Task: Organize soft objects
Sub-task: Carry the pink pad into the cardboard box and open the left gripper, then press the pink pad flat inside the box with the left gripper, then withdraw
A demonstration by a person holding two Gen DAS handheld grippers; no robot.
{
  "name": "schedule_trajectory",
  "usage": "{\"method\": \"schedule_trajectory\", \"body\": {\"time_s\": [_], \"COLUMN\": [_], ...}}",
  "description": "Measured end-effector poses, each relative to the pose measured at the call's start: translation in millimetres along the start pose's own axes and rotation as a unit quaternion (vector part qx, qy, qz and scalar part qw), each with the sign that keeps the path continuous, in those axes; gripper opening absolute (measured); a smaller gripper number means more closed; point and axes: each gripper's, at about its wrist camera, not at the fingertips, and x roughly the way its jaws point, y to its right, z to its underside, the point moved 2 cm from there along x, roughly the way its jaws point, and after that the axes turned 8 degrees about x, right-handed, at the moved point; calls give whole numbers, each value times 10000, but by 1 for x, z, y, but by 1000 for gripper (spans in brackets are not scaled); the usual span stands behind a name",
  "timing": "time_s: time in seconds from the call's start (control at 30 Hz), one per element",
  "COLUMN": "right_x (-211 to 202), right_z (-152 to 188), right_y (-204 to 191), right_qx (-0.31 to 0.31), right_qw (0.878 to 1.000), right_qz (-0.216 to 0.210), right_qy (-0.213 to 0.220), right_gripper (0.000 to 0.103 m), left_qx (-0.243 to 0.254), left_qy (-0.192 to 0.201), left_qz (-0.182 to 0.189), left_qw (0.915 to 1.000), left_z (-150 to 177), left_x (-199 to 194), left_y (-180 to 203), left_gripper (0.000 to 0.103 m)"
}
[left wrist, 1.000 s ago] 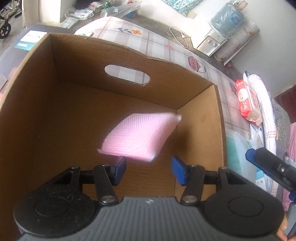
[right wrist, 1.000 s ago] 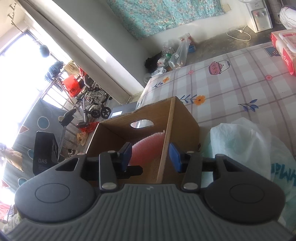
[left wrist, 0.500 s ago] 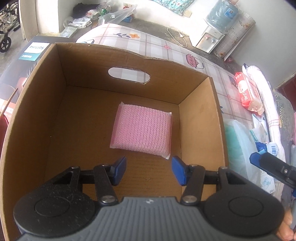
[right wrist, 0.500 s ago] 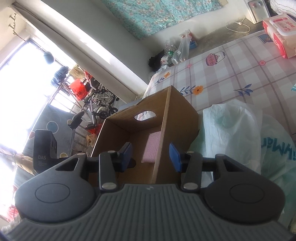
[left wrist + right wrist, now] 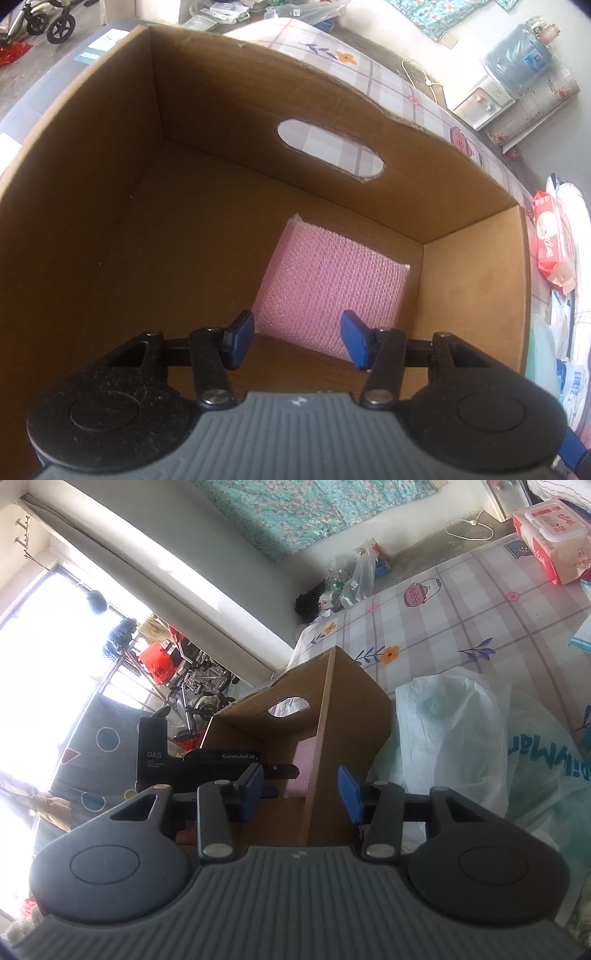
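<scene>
Two tongs are at work over a cardboard box (image 5: 92,206). Left tongs (image 5: 297,341) point steeply down into the box, blue fingers (image 5: 240,334) apart and just closing a little, nothing pinched between them; the pads hang above the floor of the box. Just beyond those fingertips, toward the right-hand corner, a pink knitted sponge pad (image 5: 332,288) lies flat on the box floor, close against the right wall and free of any grip. Farther on, the far wall carries an oval handle cut-out (image 5: 330,151), and past the rim a checked flowered sheet (image 5: 380,85) spreads out.

Right tongs (image 5: 301,790) hover outside the box, fingers parted with nothing between them, the box's near wall edge (image 5: 319,746) lined up in the gap. Beyond the left finger the other tool's black body (image 5: 184,762) reaches into the box. To the right lies a pale plastic bag (image 5: 450,738). Farthest off sits a red packet (image 5: 550,539), probably wet wipes.
</scene>
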Motion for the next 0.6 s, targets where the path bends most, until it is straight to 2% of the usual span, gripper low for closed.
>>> {"method": "schedule_trajectory", "body": {"time_s": [0.23,0.3,0.4,0.47,0.5,0.53,0.6], "right_x": [3,5,6,6,6,5,3], "right_z": [-1,0,5,10,13,16,20], "right_y": [6,5,1,-2,-3,-4,-4], "right_qx": [48,9,-248,-427,-522,-604,-723], "right_qw": [10000,10000,9996,9988,9982,9976,9966], "right_qz": [45,44,103,110,114,129,176], "right_qy": [-21,-44,-114,-204,-258,-297,-349], "right_gripper": [45,45,47,50,51,53,54], "left_qx": [376,637,1341,1862,2209,2633,3491], "left_qy": [-379,-317,140,457,603,697,881], "left_qz": [317,291,-107,-364,-447,-506,-761], "left_qw": [9981,9970,9908,9808,9724,9608,9298], "left_z": [30,34,34,31,30,29,32], "left_x": [2,-3,-20,-28,-32,-34,-35], "left_y": [11,14,21,25,29,33,43], "left_gripper": [52,52,55,63,67,75,80]}}
